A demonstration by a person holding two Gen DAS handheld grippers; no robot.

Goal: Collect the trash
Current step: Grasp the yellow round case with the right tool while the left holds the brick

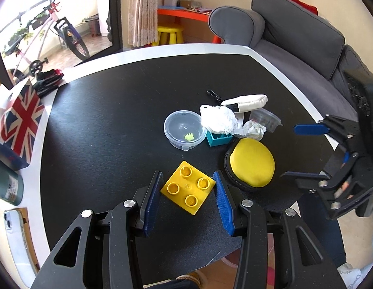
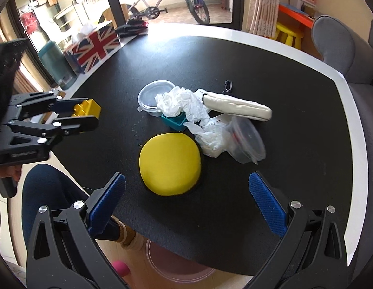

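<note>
My left gripper [image 1: 187, 175] is shut on a yellow toy brick [image 1: 188, 190], its blue pads against two opposite sides. The right wrist view shows that gripper [image 2: 90, 113] holding the brick [image 2: 88, 107] up off the black table [image 2: 234, 55]. My right gripper [image 2: 186, 177] is wide open just above a round yellow pouch [image 2: 170, 162], touching nothing. Behind the pouch lie a crumpled white tissue [image 2: 184, 103], a crumpled plastic wrapper [image 2: 210, 139], a teal brick [image 2: 175, 120], a clear round tub [image 2: 155, 96] and a tipped clear tub [image 2: 246, 142].
A white pencil case [image 2: 237, 107] and a black clip [image 2: 228, 85] lie behind the pile. A flag-print tissue box [image 1: 20, 125], a green bottle [image 1: 8, 185] and a phone [image 1: 14, 231] line the table's left edge. A pink bin [image 2: 176, 265] stands below the near edge, beside a person's leg [image 2: 46, 187].
</note>
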